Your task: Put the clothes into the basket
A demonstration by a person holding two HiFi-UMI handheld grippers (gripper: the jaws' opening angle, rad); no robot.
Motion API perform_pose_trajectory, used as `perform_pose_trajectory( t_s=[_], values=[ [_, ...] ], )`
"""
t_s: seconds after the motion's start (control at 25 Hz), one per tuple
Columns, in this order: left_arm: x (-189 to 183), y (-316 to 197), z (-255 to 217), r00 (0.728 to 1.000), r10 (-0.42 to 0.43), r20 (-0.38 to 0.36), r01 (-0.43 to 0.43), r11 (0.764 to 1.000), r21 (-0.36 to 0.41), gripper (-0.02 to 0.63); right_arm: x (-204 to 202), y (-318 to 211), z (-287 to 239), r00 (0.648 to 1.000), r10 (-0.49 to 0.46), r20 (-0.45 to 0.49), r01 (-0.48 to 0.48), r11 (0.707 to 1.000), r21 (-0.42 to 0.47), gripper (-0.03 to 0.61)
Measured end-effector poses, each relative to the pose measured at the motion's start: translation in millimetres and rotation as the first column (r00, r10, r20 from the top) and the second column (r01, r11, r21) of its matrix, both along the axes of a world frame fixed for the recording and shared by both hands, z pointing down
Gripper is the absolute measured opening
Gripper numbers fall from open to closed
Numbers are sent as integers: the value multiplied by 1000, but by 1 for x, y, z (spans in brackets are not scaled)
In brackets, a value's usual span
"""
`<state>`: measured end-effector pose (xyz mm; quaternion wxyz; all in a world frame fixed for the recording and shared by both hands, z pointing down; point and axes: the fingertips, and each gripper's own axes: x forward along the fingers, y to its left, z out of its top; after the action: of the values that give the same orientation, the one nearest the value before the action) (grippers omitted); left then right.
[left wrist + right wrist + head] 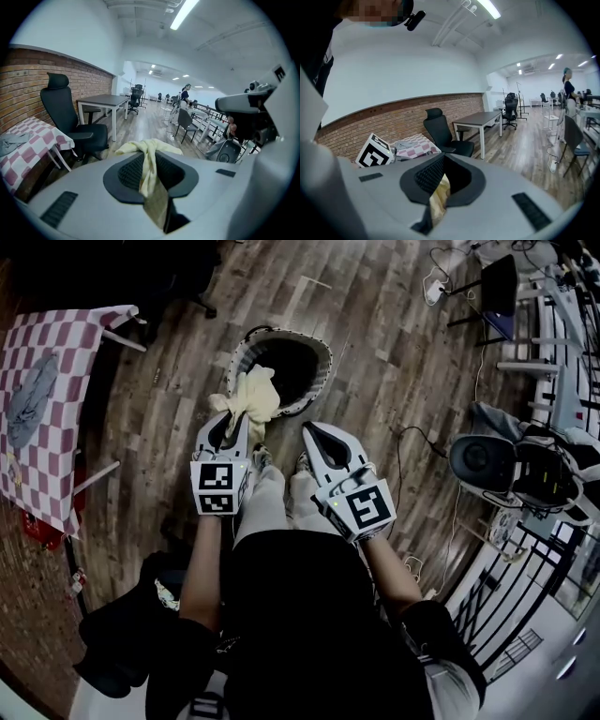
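Left gripper [234,423] clamped on the yellow cloth [251,395], which hangs over the near rim of the basket [325,357]. My right gripper [311,432] has its jaws closed. A yellowish bit [439,192] shows in the gap, which I can't identify.

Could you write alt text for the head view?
Seen from above, a person's left gripper holds a pale yellow cloth at the rim of a dark basket on a wooden floor. The right gripper is alongside, and a checked table stands at left.

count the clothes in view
2: a yellow cloth gripped in the left claw at the rim of the basket, and a grey garment on the checkered table. More may be hidden in the basket.
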<state>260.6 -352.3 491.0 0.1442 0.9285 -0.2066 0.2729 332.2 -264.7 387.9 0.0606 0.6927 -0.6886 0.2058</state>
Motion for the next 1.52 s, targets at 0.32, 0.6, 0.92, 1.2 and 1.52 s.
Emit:
perform_pose_trajectory(
  t_s=[0.32,0.6,0.92,1.2,1.52],
  values=[
    [10,-11,48,999,-36,40,37,999,-20,80,15,-1,37,999,3,36,-1,999,-44,8],
    [15,-18,98,993,-67,94,70,997,-23,80,15,-4,80,996,-58,74,64,994,-83,9],
    [15,-13,154,986,-69,150,74,997,-30,80,17,-11,133,990,-99,101,109,989,-102,8],
    [9,-13,205,978,-89,186,99,994,-46,80,26,-17,177,989,-88,115,100,989,-110,8],
    [4,-12,272,972,-108,207,126,989,-79,80,34,-13,244,989,-63,130,82,986,-146,8]
  ],
)
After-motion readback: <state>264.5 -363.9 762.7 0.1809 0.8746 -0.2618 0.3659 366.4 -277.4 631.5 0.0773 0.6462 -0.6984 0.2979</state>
